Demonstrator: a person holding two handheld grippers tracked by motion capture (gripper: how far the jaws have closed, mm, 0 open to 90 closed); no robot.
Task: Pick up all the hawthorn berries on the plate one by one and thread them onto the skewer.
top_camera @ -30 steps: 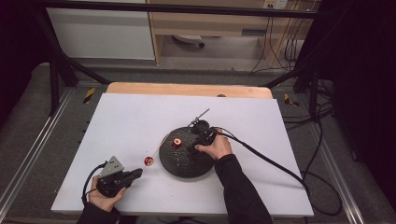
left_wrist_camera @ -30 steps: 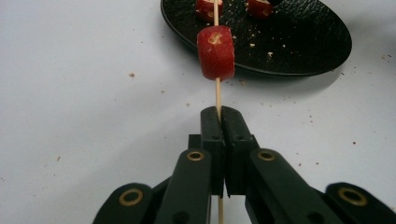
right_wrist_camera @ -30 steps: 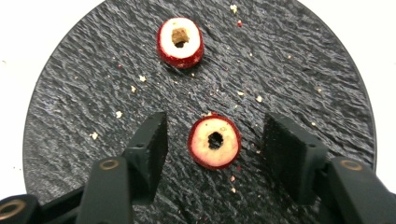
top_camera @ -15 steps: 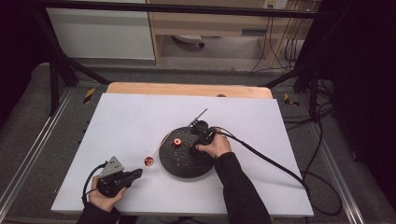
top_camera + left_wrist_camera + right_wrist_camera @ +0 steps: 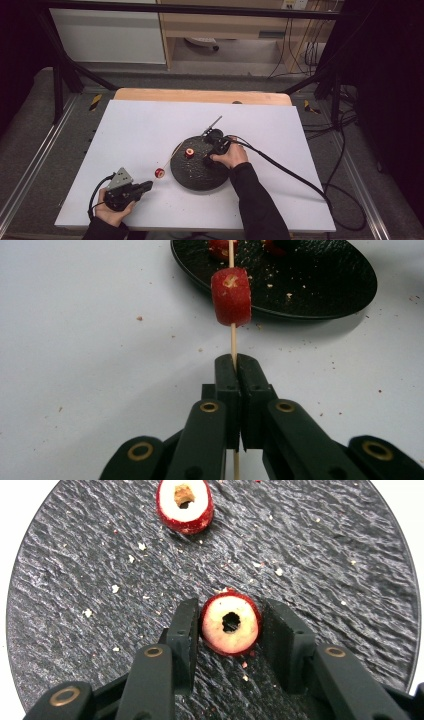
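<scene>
My left gripper [image 5: 236, 362] [image 5: 150, 185] is shut on a thin wooden skewer [image 5: 232, 337], held low over the white table. One red fruit piece [image 5: 231, 296] [image 5: 159, 173] is threaded on the skewer, just short of the black plate [image 5: 200, 177]. My right gripper [image 5: 232, 611] [image 5: 206, 156] points down onto the plate [image 5: 325, 570]. Its jaws have just been closing and now press on a cored red fruit piece [image 5: 220, 635] that lies hole-up between them. A second cored piece [image 5: 185, 505] [image 5: 189, 153] lies farther along the plate.
The plate sits mid-table on a white sheet [image 5: 140, 125] with crumbs scattered around it. A wooden table edge [image 5: 200, 95] runs along the back. The right gripper's cable [image 5: 285, 170] trails off to the right. Metal frame rails flank both sides.
</scene>
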